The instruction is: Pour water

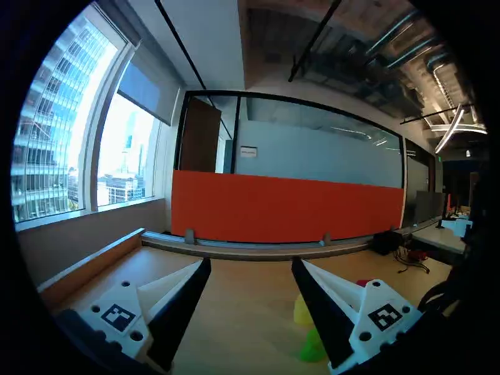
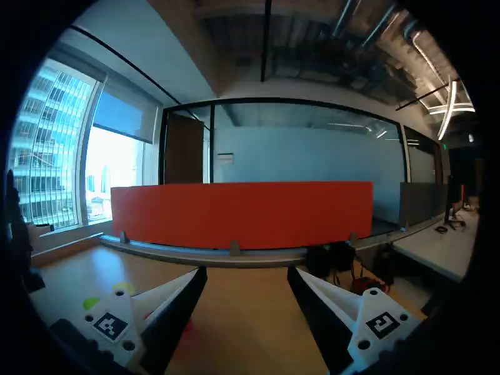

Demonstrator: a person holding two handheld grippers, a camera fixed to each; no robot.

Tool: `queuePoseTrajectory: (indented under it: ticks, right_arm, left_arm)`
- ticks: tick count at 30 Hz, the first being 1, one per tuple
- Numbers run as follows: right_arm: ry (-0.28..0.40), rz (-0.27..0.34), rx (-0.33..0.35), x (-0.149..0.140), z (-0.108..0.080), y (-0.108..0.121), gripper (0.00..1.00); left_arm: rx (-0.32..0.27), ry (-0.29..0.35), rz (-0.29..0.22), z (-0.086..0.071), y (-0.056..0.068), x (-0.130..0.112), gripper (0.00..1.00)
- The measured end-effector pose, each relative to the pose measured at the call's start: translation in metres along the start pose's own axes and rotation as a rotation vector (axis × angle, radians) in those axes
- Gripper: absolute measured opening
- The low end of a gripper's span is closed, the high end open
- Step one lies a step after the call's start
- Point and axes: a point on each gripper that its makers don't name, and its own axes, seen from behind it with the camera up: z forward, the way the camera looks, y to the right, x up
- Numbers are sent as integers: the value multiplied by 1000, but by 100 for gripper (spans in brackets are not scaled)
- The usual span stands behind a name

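Plainly two grippers (image 1: 250, 260) (image 2: 245, 269) (jaws apart)

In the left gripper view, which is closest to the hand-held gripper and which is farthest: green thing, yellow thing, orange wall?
1. Green thing, low down, right of centre.
2. Yellow thing, just behind the green one.
3. Orange wall, far back, across the middle.

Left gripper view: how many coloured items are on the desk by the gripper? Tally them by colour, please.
yellow item: 1
green item: 1
red item: 1, mostly hidden, so I cannot tell what it is
Total: 3
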Motion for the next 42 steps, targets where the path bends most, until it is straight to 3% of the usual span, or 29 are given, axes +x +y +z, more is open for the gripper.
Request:
queuePoseTrajectory:
  ticks: [6,11,18,30,36,42]
  right_arm:
    - [-2,0,22,20,3,-10,100]
    - [8,-1,44,38,4,-17,100]
    - [6,-4,91,41,3,-27,100]
    - [-6,-27,343,46,-13,-79,100]
    - [-17,-51,486,46,-27,-112,100]
    - [-24,-26,564,50,-30,-128,100]
  left_arm:
    - [-42,-16,14,19,16,24,96]
    - [-82,-28,22,25,26,40,96]
    - [-165,-43,23,28,44,45,96]
    - [-339,-60,47,26,75,50,96]
    - [-450,-56,68,18,97,55,96]
    - [-530,-76,79,13,113,49,96]
